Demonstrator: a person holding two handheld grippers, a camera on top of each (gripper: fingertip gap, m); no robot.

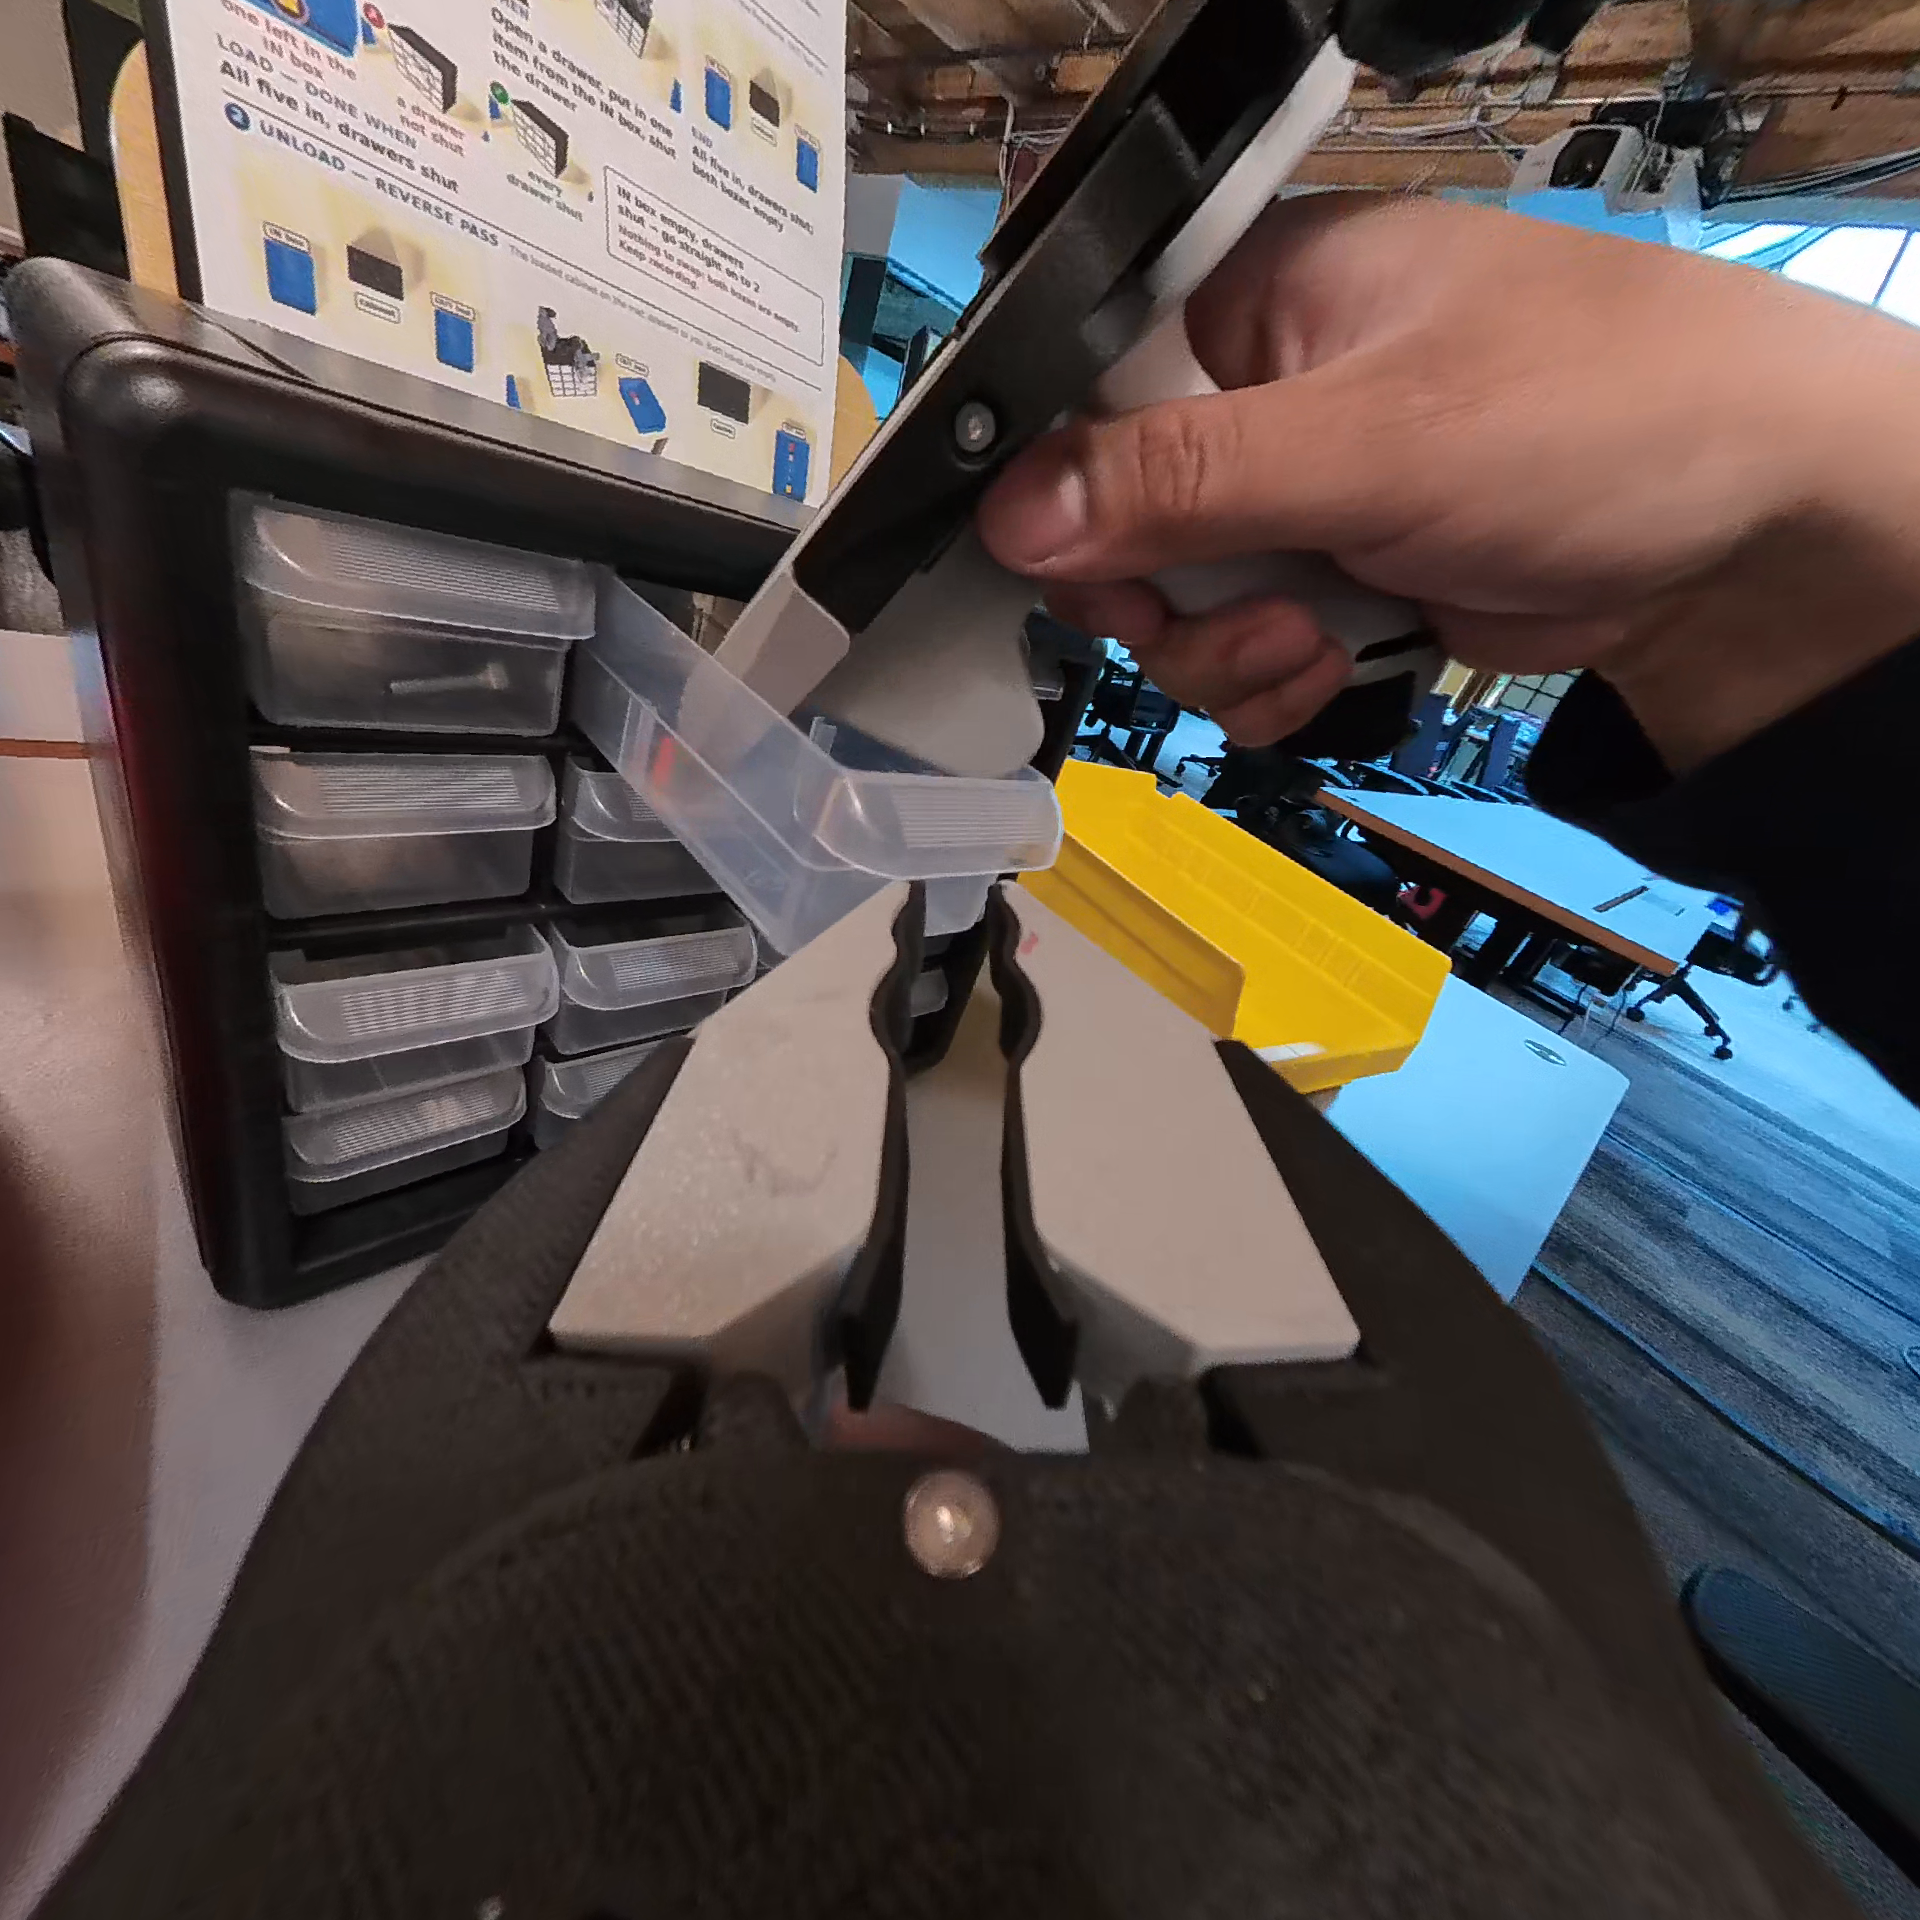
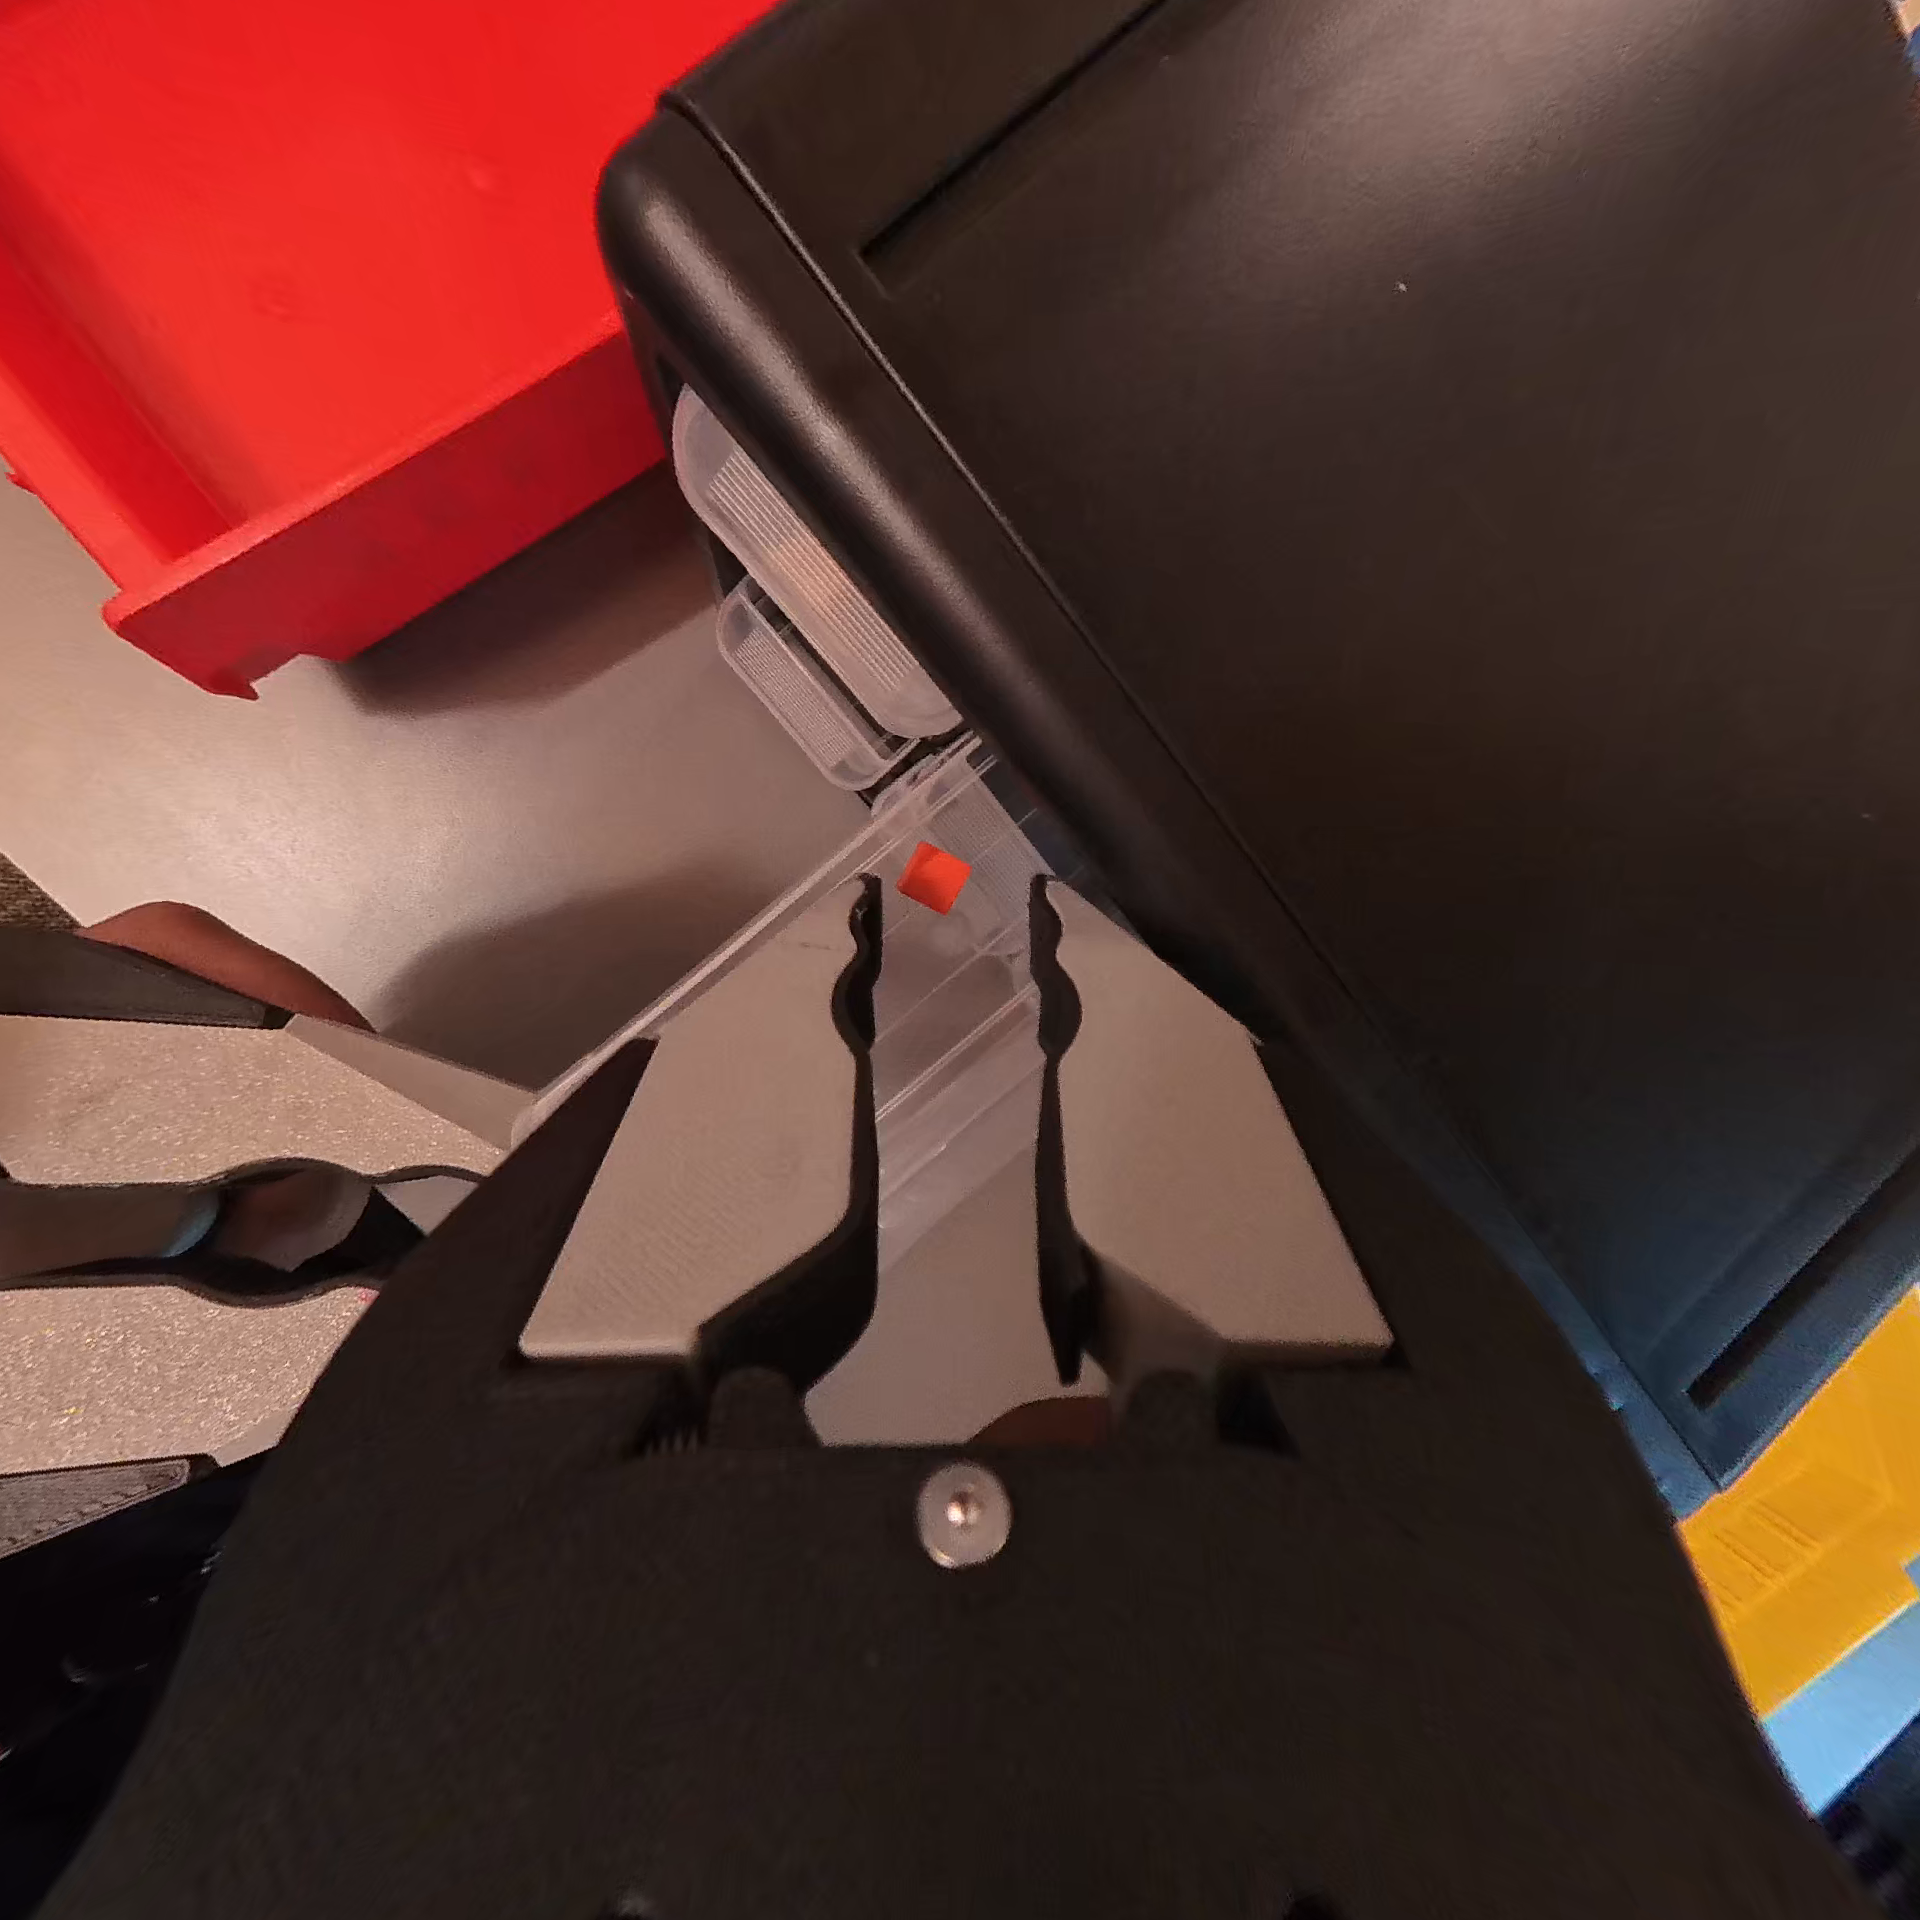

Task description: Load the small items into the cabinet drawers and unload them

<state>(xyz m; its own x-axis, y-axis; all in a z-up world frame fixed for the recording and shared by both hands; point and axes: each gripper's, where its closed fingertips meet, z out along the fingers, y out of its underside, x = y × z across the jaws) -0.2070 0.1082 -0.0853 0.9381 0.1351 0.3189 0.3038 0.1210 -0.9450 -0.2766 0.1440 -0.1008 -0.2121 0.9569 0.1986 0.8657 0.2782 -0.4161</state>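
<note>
A black cabinet (image 1: 156,623) with clear plastic drawers stands on the table; the right wrist view shows its top (image 2: 1351,520). One upper drawer (image 1: 748,790) is pulled out and slopes down. My left gripper (image 1: 953,899) is under the drawer's front, nearly closed, its tips pinching the clear handle lip (image 1: 935,821). Its fingers (image 2: 208,1101) show at the left of the right wrist view. My right gripper (image 2: 953,894) is open with its tips inside the open drawer (image 2: 935,1091). A small red cube (image 2: 932,878) lies just beyond the tips, untouched. The cube shows through the drawer wall (image 1: 657,758).
A yellow bin (image 1: 1299,966) sits right of the cabinet, a red bin (image 2: 312,312) on its other side. An instruction poster (image 1: 520,208) stands behind. A screw (image 1: 447,681) lies in the top left drawer. A hand (image 1: 1455,499) holds the right gripper (image 1: 862,717). Some 8 cm of space lies between my two pairs of fingers.
</note>
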